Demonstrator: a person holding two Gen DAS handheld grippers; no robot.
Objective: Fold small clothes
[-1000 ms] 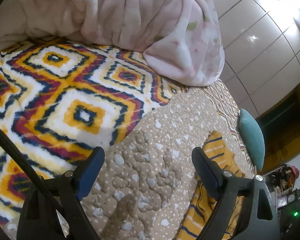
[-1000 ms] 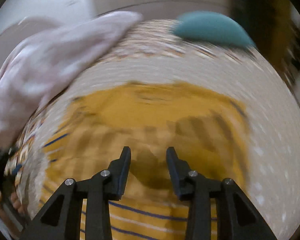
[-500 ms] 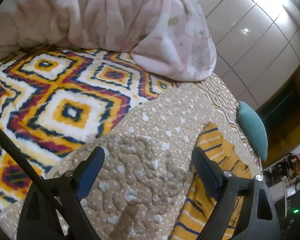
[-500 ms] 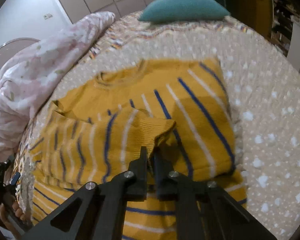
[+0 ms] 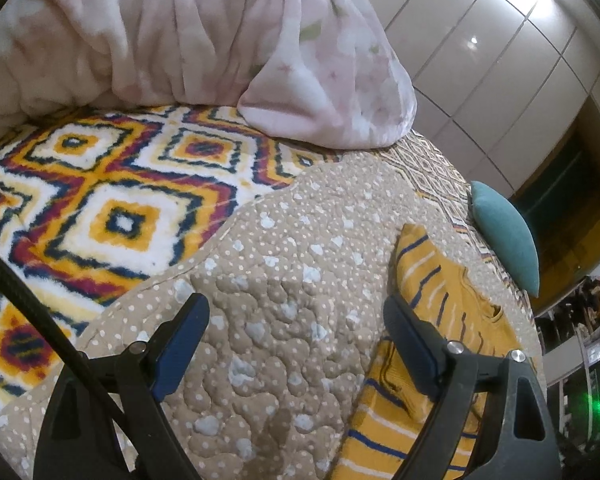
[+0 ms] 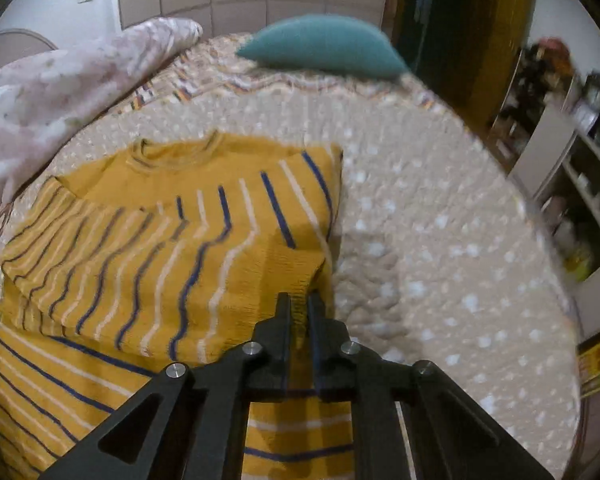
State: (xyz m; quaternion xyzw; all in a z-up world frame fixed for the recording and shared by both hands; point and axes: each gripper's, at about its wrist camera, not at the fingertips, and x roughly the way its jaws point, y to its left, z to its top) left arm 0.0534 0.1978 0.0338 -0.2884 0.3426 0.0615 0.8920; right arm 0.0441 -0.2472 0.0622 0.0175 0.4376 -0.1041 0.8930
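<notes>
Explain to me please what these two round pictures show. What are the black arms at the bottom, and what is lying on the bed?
A person holds a two-finger gripper in each hand; each carries a fisheye camera looking along its fingers. In the left view, the left gripper is open above a dotted beige quilt. In the right view, the right gripper pinches a folded edge of a yellow striped sweater lying on that quilt. Also on the bed: a pink blanket, a patterned cover and a teal cushion.

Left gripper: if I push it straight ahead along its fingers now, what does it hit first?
Most likely the beige dotted quilt, which fills the gap between the open left gripper fingers. The yellow striped sweater lies off to its right, and the pink blanket sits farther back. Depth is uncertain.
</notes>
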